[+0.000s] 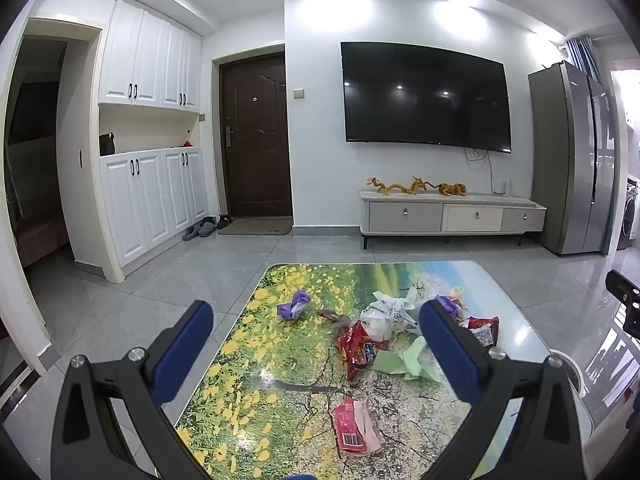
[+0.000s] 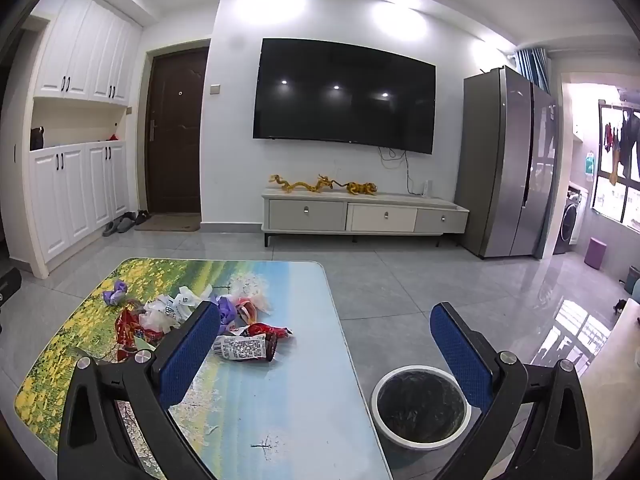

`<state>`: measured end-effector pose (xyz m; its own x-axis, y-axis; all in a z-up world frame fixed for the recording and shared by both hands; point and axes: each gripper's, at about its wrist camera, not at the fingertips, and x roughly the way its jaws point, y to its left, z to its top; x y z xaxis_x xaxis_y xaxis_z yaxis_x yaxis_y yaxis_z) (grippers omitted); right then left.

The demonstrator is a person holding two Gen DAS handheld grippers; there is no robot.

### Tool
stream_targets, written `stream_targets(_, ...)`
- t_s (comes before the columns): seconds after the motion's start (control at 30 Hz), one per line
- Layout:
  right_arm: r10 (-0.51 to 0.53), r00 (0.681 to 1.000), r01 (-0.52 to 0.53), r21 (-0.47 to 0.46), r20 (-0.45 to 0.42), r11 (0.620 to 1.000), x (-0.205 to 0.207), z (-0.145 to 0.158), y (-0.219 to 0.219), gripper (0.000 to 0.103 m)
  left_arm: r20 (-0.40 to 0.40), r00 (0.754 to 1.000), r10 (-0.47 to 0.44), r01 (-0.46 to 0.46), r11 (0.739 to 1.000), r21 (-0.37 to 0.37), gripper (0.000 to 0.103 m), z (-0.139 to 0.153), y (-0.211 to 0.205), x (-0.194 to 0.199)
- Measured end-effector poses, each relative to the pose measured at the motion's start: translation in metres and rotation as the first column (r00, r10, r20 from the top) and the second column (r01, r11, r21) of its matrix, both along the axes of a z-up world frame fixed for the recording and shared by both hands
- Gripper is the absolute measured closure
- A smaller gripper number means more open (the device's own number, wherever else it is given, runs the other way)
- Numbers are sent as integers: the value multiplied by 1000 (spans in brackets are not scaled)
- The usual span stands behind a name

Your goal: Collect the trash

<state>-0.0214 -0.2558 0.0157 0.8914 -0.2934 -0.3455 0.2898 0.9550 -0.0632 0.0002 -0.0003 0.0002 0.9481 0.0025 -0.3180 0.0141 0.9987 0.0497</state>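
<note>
both grippers up over the low table (image 1: 248,344), tilted a bit down, nothing between the pads. left gripper (image 1: 316,322) jaws wide apart, empty, aimed along the table toward the tv wall. right gripper (image 2: 326,320) also spread wide, empty; its left pad sits over the table, its right pad over the floor and the bin. trash is all on the tabletop, mostly one loose heap in the middle. red snack wrapper (image 1: 356,350) crumpled at the near side of the heap, long axis running roughly toward and away from the left camera. white plastic bag (image 1: 380,318) bunched just behind it, touching. pale green paper (image 1: 408,360) lies flat beside the red wrapper, toward the right pad. purple wrapper (image 1: 294,306) sits apart from the heap, off to its left, twisted, long axis roughly crosswise. pink packet (image 1: 354,426) alone nearer the left gripper, long axis pointing back toward the camera, barcode end closest. dark red packet (image 2: 248,346) with a white label lies on its side near the right gripper's left pad, long axis across the right wrist view, twisted end pointing right. white-rimmed bin (image 2: 420,408) with a dark liner stands on the floor just off the table's edge, mouth up, below the right gripper's right pad.
</note>
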Motion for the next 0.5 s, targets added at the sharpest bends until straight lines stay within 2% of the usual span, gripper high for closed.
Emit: stream_targets(0.5, -6, 1000, 6, -17, -1, 1000, 1, 0, 4, 0, -1, 1000, -2, 2, 1000, -7, 0, 0, 0, 0)
